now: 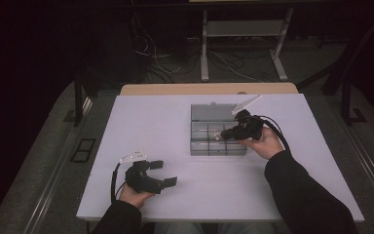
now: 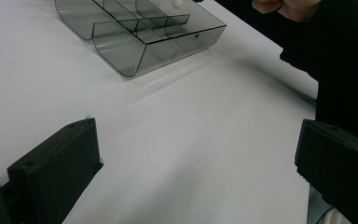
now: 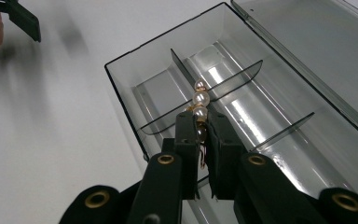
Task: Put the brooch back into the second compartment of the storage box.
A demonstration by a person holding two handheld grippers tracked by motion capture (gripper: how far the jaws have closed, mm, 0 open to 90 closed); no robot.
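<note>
Where the high view takes in the whole scene, the largest item is the white table (image 1: 175, 146), a plain matte surface bearing no print or marking that can be read.

Next in size: the clear grey plastic organiser box (image 1: 217, 131), standing right of the table's middle, its lid (image 3: 317, 42) folded open and lying flat behind it. Thin smoky dividers (image 3: 214, 84) split the inside into compartments. No brand, label or lettering can be made out on box, lid or dividers in any view.

The person's dark sleeves (image 1: 302, 190) come in from the near edge of the table.

Left gripper (image 1: 165, 173): black, held low near the table's front left, well apart from the box. Its jaws stand wide apart with bare table between them. No readable writing on its body.

Right gripper (image 3: 204, 128): black with brass-coloured rivets, held over the box's near right part. Its jaws are drawn together and clamp a pearl earring (image 3: 200, 99).

Smallest item: the pearl earring, a short string of white pearls with gold-coloured fittings. Its lower end is pinched between the jaw tips, and the pearls stick out beyond them, above a middle compartment, just at a divider crossing. Whether it touches the divider cannot be told.
</note>
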